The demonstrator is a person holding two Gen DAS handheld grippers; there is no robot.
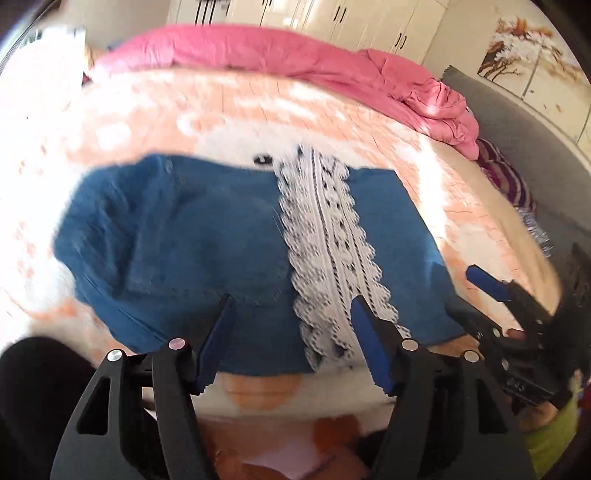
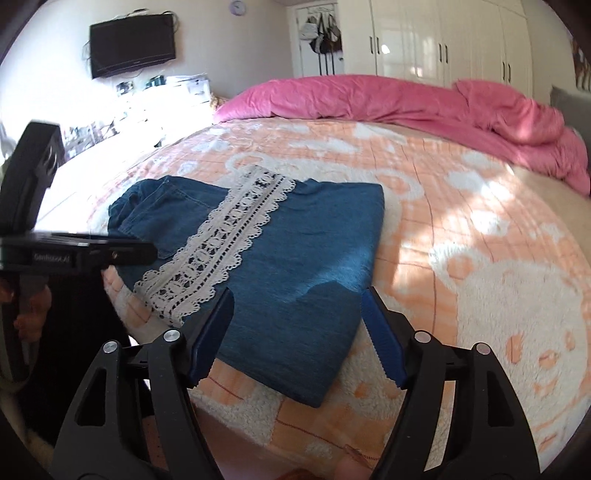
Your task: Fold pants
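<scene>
Two fisheye views look down at the same blue pants (image 2: 295, 240), which lie folded into a compact block on the bed (image 2: 480, 229), near its close edge. A white lace strip (image 2: 218, 236) runs across the top of the fold.

The left wrist view is smeared by motion. In it the left hand-held gripper (image 1: 291, 314) hovers over the near hem with its jaws spread and nothing between them; the blue pads frame the cloth and the end of the lace without pressing on it. At the right edge of this view the right hand-held gripper (image 1: 480, 291) appears from the side, one blue pad showing, just beside the right border of the pants. A striped purple cloth (image 1: 506, 177) by the grey headboard (image 1: 532, 122) shows only here.

The right wrist view is sharper. The right hand-held gripper (image 2: 295, 306) is also released, its pads standing either side of the near corner of the fold, which is empty of any grip. The left tool enters at the left edge as a dark body, and whether it touches the pants cannot be told from this angle. Only this view shows the wall television (image 2: 133, 44) and the bags hanging by the door (image 2: 325, 33). Both views show the rumpled pink duvet (image 2: 406, 99) along the far side of the bed.
</scene>
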